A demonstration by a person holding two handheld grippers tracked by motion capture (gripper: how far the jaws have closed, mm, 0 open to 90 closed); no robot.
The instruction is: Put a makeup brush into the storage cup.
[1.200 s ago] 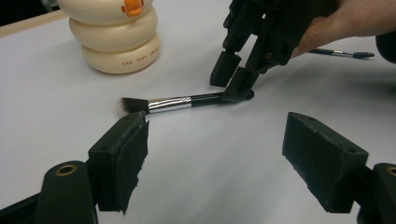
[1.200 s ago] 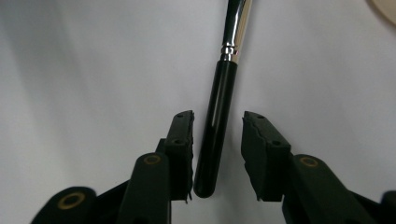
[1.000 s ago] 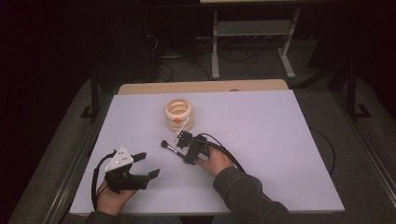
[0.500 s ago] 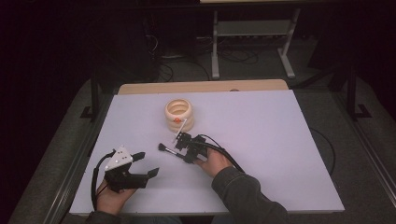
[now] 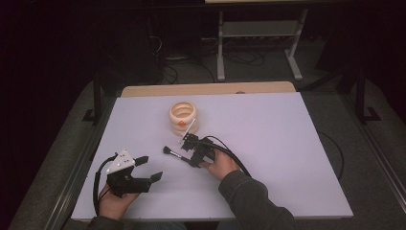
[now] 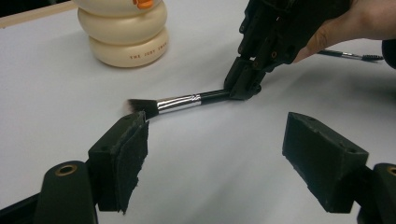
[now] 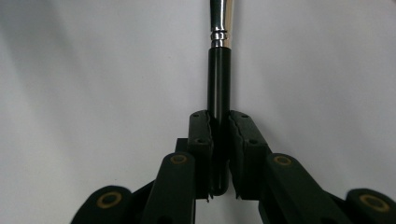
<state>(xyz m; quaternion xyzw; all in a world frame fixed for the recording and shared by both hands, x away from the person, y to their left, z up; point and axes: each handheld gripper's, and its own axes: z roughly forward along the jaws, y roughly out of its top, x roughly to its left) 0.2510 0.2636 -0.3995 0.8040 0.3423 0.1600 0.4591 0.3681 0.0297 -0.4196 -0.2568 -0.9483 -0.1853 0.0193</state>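
Observation:
A makeup brush (image 5: 173,153) with a black handle, silver ferrule and dark bristles lies low over the white table (image 5: 287,143). My right gripper (image 5: 190,152) is shut on its handle (image 7: 218,79), the jaws pressed against both sides. In the left gripper view the brush (image 6: 180,101) points its bristles towards my left jaw, with the right gripper (image 6: 243,86) behind it. My left gripper (image 5: 149,168) stands open near the front left, nothing between its jaws (image 6: 215,130). A cream ringed holder (image 5: 183,116) stands upright beyond the brush.
A thin white stick (image 5: 187,130) leans between the holder (image 6: 123,35) and the right gripper. A slim dark wand (image 6: 350,56) lies on the table behind the right hand. A wooden strip (image 5: 206,88) runs along the table's far edge.
The right gripper has shifted the brush slightly left and towards the front. The left gripper has stayed where it was, still open.

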